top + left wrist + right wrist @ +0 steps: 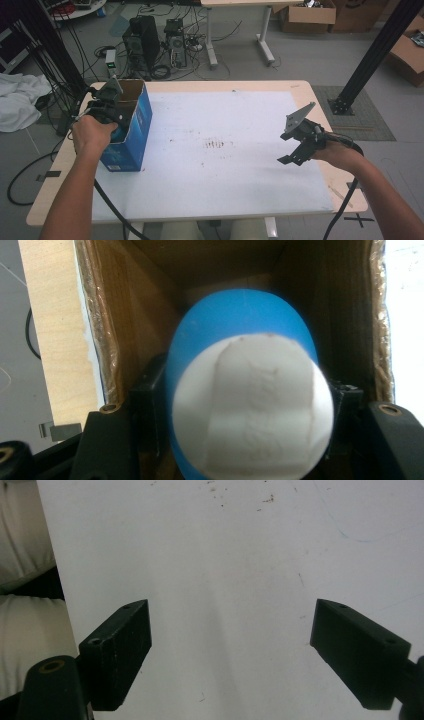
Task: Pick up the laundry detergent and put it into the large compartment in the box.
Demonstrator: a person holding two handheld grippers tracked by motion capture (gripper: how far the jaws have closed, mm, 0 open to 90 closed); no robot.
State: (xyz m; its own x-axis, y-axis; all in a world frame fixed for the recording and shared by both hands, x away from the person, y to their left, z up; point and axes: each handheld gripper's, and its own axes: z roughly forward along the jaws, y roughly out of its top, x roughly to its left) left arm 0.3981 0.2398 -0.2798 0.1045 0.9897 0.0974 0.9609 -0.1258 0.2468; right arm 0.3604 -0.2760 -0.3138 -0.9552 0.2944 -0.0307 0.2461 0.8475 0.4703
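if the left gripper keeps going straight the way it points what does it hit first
Most likely the inside bottom of the blue cardboard box. The left gripper points down into the open box, shut on a blue and white object, so that object would reach the brown floor first. How far below the floor lies is unclear.

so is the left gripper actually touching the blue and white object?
Touching. In the left gripper view the blue and white object sits clamped between the left gripper jaws, pads pressed on both its sides, inside the open cardboard box.
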